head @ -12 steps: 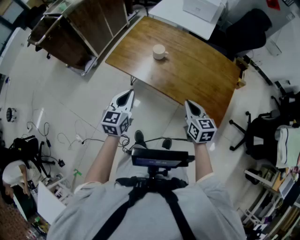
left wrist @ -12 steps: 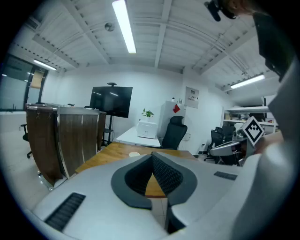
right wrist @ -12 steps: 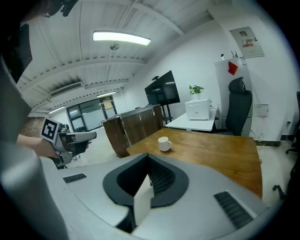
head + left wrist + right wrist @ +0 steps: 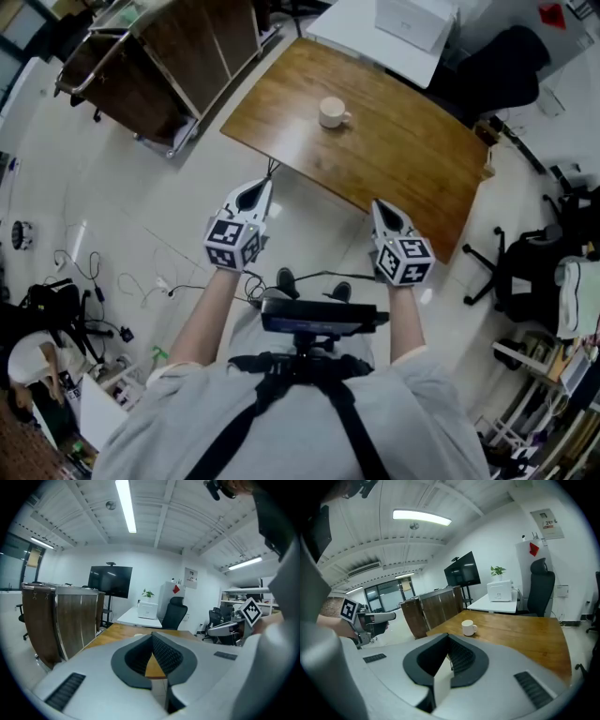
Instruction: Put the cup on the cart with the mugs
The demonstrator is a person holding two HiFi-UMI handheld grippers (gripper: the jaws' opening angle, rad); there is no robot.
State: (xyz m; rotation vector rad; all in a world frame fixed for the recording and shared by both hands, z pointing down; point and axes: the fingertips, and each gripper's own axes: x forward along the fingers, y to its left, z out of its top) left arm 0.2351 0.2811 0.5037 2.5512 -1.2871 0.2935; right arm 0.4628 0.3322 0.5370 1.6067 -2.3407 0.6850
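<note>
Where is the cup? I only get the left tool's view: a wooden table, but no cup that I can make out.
Observer: The head view shows a white cup standing upright near the middle of that wooden table.
Visitor: Which way does its handle face?
Observer: The handle points to the person's right.
Visitor: Is the other tool holding anything?
Observer: No, the right tool is shut, with nothing in it.

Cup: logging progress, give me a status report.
Left gripper and right gripper shut, empty, short of the wooden table. White cup upright on it, untouched. Nothing beside it; cart far left.
</note>
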